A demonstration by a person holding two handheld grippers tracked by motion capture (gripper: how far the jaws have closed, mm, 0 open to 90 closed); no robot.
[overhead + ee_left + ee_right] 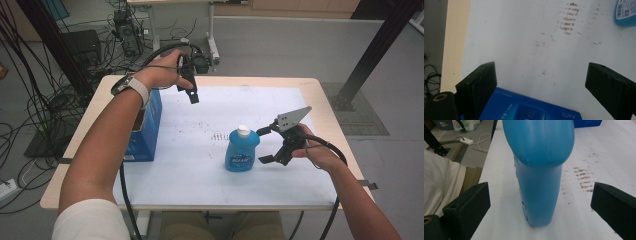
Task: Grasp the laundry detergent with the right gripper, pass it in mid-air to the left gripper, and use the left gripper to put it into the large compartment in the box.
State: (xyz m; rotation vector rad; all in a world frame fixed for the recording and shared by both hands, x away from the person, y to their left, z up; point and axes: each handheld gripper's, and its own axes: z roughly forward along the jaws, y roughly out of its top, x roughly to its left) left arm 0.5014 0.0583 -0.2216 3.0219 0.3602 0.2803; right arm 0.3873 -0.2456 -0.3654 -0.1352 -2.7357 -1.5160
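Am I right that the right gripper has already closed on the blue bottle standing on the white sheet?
Not quite: the right gripper is open, its jaws standing clear on either side of the blue bottle on the white sheet, as the right gripper view shows.

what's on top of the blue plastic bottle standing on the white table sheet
A white cap tops the blue plastic bottle, seen in the high view. The right gripper waits beside it, jaws open. Whether the cap is screwed tight, and what is inside, cannot be seen.
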